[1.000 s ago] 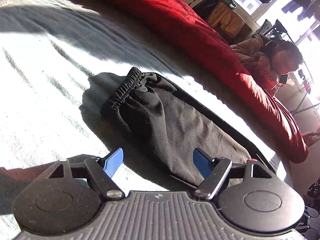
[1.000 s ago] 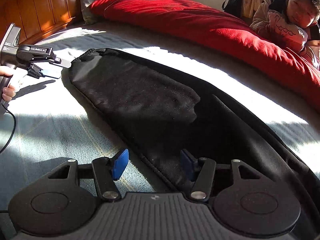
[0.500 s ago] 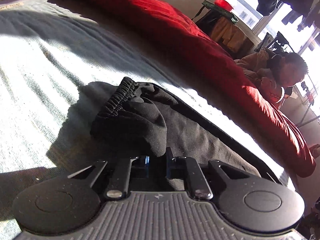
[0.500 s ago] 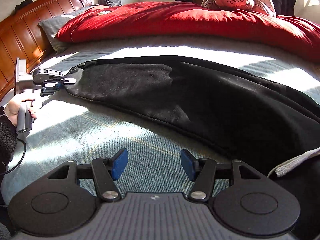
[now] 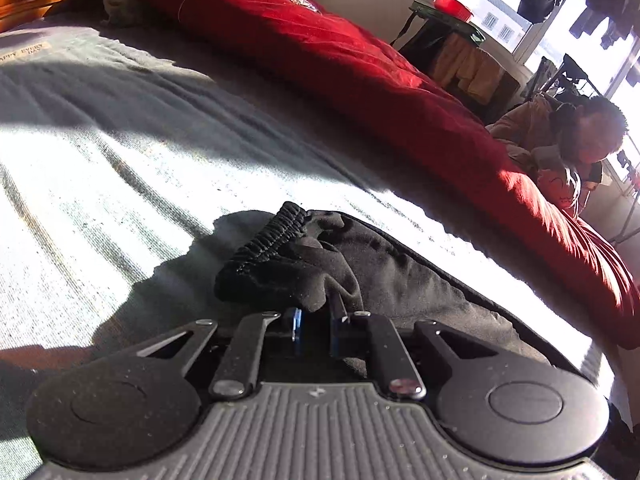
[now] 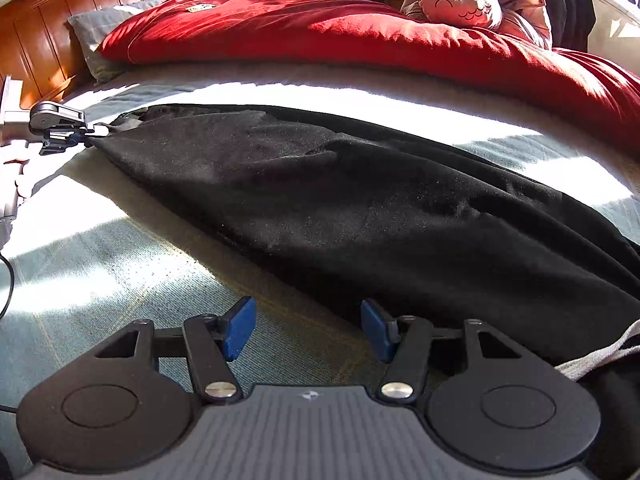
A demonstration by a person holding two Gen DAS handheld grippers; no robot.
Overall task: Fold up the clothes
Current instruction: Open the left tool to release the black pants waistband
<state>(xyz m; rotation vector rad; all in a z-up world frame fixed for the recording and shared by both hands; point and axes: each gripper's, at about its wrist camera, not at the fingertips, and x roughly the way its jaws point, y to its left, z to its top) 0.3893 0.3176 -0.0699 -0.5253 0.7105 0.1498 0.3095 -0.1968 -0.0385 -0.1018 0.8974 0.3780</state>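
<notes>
Black trousers (image 6: 340, 192) lie stretched across the pale bedsheet (image 6: 100, 264), elastic waistband (image 5: 272, 236) at the left end. My left gripper (image 5: 316, 330) is shut on the cloth just below that waistband, which bunches up over its blue pads; the same gripper (image 6: 90, 136) shows at the far left of the right wrist view, pinching the trousers' end. My right gripper (image 6: 306, 330) hovers open over the sheet at the trousers' near edge, nothing between its fingers. A white drawstring (image 6: 600, 356) pokes out at the right.
A red duvet (image 6: 360, 36) runs along the far side of the bed, with a grey pillow (image 6: 96, 36) and wooden headboard (image 6: 48, 32) at the left. A person (image 6: 480, 4) leans on the duvet beyond it. A cable (image 6: 10, 280) trails at the left edge.
My left gripper closed on the trousers near the waistband and has lifted and bunched the cloth. My right gripper swung from over the trousers to the sheet beside their near edge, staying open.
</notes>
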